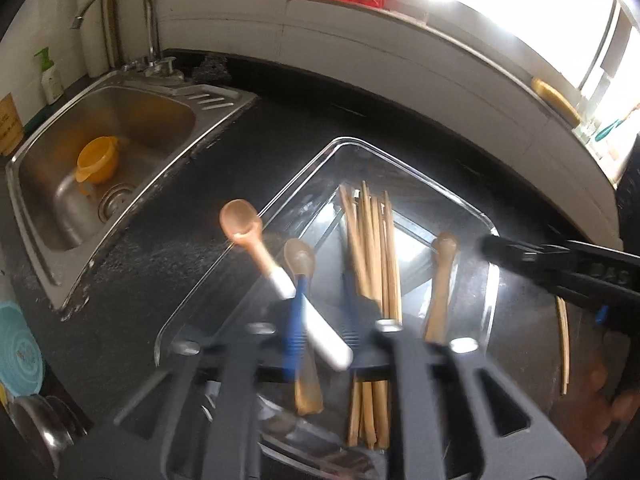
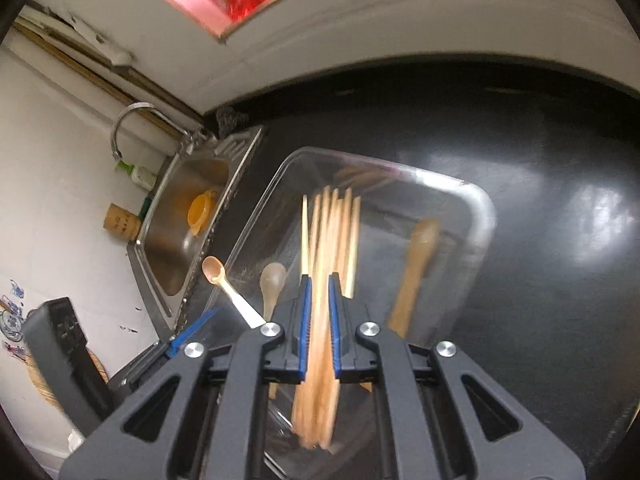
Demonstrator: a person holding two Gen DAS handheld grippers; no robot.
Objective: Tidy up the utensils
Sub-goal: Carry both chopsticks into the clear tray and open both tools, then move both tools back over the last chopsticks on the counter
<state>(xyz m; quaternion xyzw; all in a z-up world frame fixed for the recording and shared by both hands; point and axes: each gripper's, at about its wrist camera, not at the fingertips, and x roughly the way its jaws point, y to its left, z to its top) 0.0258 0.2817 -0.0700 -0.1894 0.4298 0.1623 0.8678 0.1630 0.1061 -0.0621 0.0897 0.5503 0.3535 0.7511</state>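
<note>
A clear tray (image 2: pixel 476 208) on the dark worktop (image 2: pixel 540 240) holds chopsticks (image 2: pixel 336 224) and a wooden spoon (image 2: pixel 416 260). The right tool (image 2: pixel 319 280) clenches the chopsticks. The left tool (image 1: pixel 320 292) is released around a white-handled spoon (image 1: pixel 280 264). Only the left view shows a stray chopstick (image 1: pixel 565 352) at right.

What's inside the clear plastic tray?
Pale wooden chopsticks bundled centrally, a brown wooden spoon one side, a paler tan spoon the other. The tray's near end is covered.
</note>
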